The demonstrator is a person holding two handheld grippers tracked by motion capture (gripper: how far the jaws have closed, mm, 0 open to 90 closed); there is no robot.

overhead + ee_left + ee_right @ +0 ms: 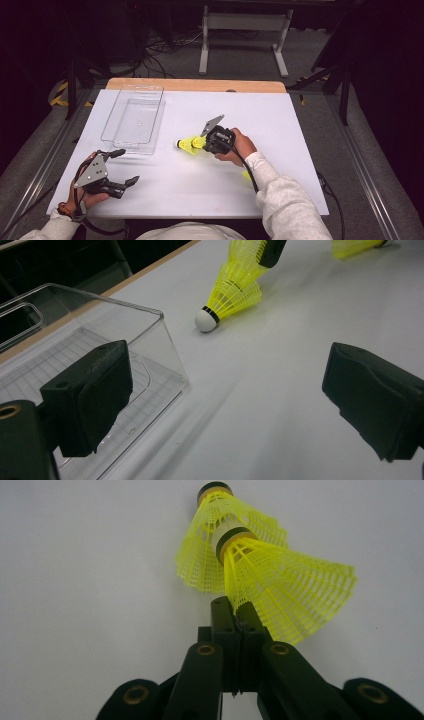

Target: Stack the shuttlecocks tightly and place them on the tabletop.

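Nearest me, my left gripper [121, 171] hovers low over the front-left of the white counter [280, 115], its jaws spread wide with nothing between them, pointed at the near end of the clear plastic bin [132, 119].

At mid-counter my right gripper [204, 141] has its jaws pressed shut on the mesh skirt of a pair of nested yellow shuttlecocks [250, 565], one pushed into the other, corks pointing away from the jaws. In the left gripper view the front cork [206, 320] sits on or just above the counter, just beside the bin's near corner; I cannot tell which from this angle.

A further yellow shuttlecock [357, 246] lies behind the right hand [240, 146], partly hidden by the sleeve in the high view.

Farther off, the bin stands empty, with what looks like its clear lid [139, 89] propped at the far end. I judge the job barely begun: the pair is grasped but not yet in the bin, and the loose shuttlecock is left to collect.
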